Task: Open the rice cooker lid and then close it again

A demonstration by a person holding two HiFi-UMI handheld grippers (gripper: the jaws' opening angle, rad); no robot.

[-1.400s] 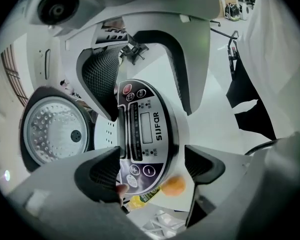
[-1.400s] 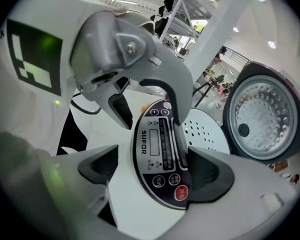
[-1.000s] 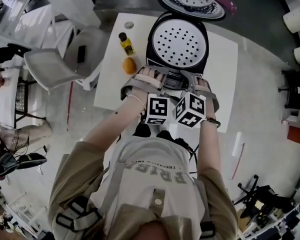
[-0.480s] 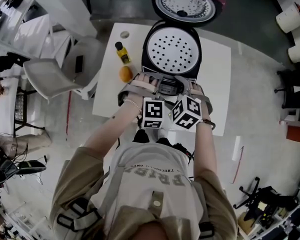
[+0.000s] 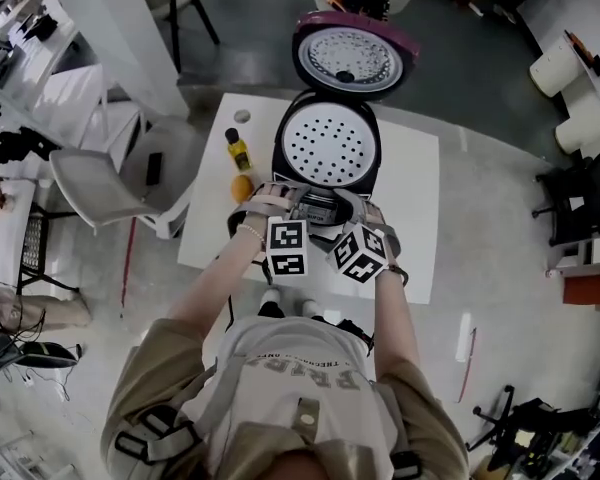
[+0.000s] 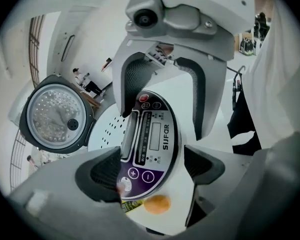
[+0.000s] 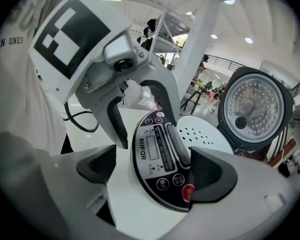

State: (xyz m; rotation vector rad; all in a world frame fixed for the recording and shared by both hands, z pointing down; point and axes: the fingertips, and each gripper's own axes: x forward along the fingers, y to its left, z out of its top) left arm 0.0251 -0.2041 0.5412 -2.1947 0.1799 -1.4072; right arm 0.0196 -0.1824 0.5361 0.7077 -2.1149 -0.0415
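The black rice cooker [image 5: 326, 148] stands on the white table [image 5: 412, 218] with its lid [image 5: 355, 56] swung fully up and back, showing the perforated white inner plate. My left gripper [image 5: 280, 201] and right gripper [image 5: 353, 206] sit side by side at the cooker's front panel, both open and holding nothing. In the left gripper view the control panel [image 6: 151, 134] lies between the jaws of the left gripper [image 6: 151, 169], with the lid [image 6: 55, 115] at the left. The right gripper [image 7: 156, 170] likewise frames the panel [image 7: 162, 156], and the lid [image 7: 253, 109] is at the right.
A small bottle of yellow oil [image 5: 238, 152] and an orange [image 5: 242, 188] stand on the table left of the cooker. A white chair [image 5: 110, 178] is beside the table's left edge. Stools and shelving ring the floor around.
The head view has pulled back, so the cooker and table look smaller and higher. Both grippers stay at the cooker's front, and the lid stays open.
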